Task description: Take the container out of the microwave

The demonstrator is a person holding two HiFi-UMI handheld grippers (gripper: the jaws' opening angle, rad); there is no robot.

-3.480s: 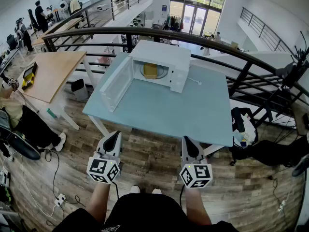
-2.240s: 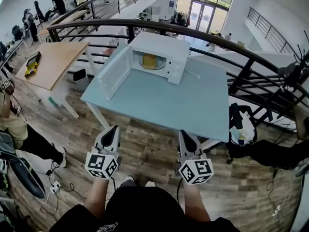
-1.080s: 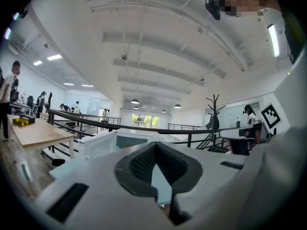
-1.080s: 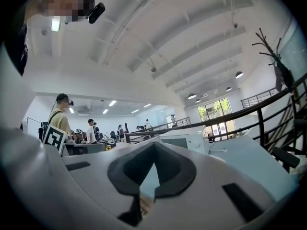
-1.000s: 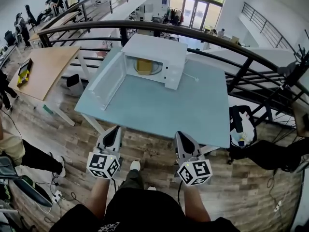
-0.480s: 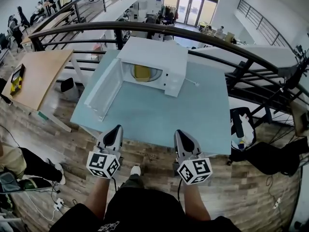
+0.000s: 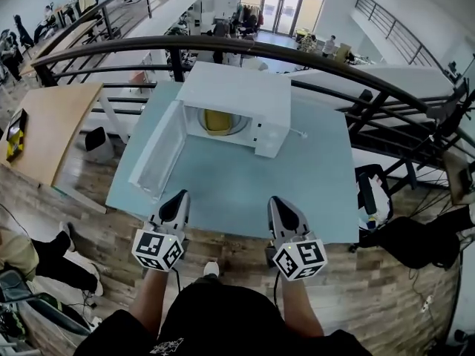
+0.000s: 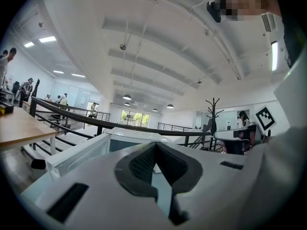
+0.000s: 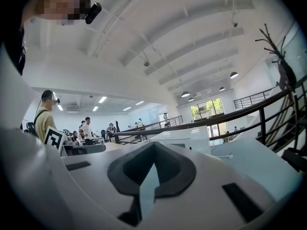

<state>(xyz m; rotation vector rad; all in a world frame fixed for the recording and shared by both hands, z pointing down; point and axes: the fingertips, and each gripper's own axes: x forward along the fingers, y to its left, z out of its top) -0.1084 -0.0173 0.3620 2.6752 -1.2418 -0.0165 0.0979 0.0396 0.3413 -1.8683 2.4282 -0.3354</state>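
Far left, on the wood floor: a wooden table (image 7: 46, 128), well apart from the work area.

Left gripper (image 7: 180, 197): held low over the near edge of the light-blue table (image 7: 312, 176), short of the microwave. Its own view shows the jaws closed tip to tip, with nothing between them. The marker cube (image 7: 158, 249) at its rear carries a black-and-white square code – no readable lettering.

Microwave door (image 7: 156, 153): swung fully open to the left, its glass panel facing the person.

Microwave (image 7: 241, 95): white, standing at the far side of the light-blue table, just in front of the dark railing (image 7: 297, 54). The print on its control panel (image 7: 266, 136) is too small to read.

Container (image 7: 217, 119): yellow, inside the microwave cavity on the round turntable, well apart from both grippers.

Right gripper (image 7: 276, 202): level with the left gripper, also over the near table edge. Its own view shows the jaws closed together – empty. Its marker cube (image 7: 299, 259) bears the same kind of square code.

Far right, on the floor beside the table: a dark bag (image 7: 371, 199).
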